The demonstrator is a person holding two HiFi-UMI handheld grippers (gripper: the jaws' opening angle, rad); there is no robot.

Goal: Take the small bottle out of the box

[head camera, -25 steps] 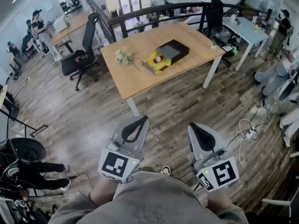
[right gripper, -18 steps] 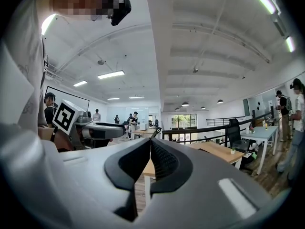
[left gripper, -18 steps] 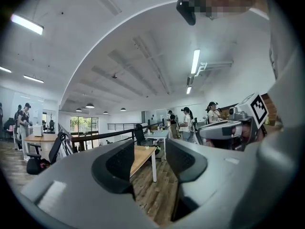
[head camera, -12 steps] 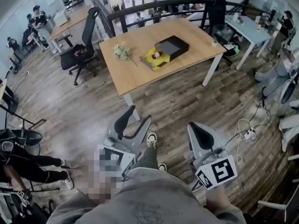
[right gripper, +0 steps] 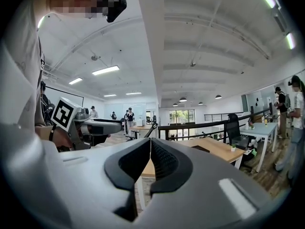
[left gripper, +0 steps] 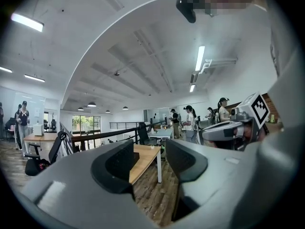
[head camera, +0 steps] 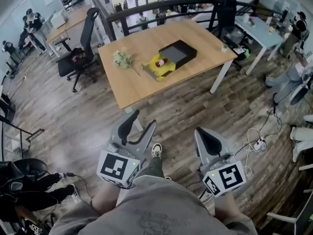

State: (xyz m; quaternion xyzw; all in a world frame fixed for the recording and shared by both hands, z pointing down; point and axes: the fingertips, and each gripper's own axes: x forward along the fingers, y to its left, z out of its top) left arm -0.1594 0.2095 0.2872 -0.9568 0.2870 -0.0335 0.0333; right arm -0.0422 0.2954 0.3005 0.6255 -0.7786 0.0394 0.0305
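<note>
A black box [head camera: 179, 53] with a yellow flap folded out lies on the wooden table [head camera: 127, 84], far ahead of me in the head view. A small red and white bottle [head camera: 160, 61] lies on the yellow part. Both grippers hang over the floor, well short of the table. My left gripper [head camera: 145, 118] has just opened its jaws and nothing is between them; the left gripper view shows the table's corner [left gripper: 143, 160] through the gap of the left gripper [left gripper: 149, 157]. My right gripper [head camera: 198, 130] is shut and empty, and the right gripper [right gripper: 150, 144] points level at the table [right gripper: 217, 148].
A small plant [head camera: 122, 58] stands on the table left of the box. A black office chair [head camera: 78, 53] is at the table's left, a white desk [head camera: 254, 27] at the right. A power strip and cable [head camera: 257, 142] lie on the floor. Railing and people stand behind.
The left jaws went from shut to open. Both grippers and the camera moved forward toward the table, and the person's foot stepped into view between them.
</note>
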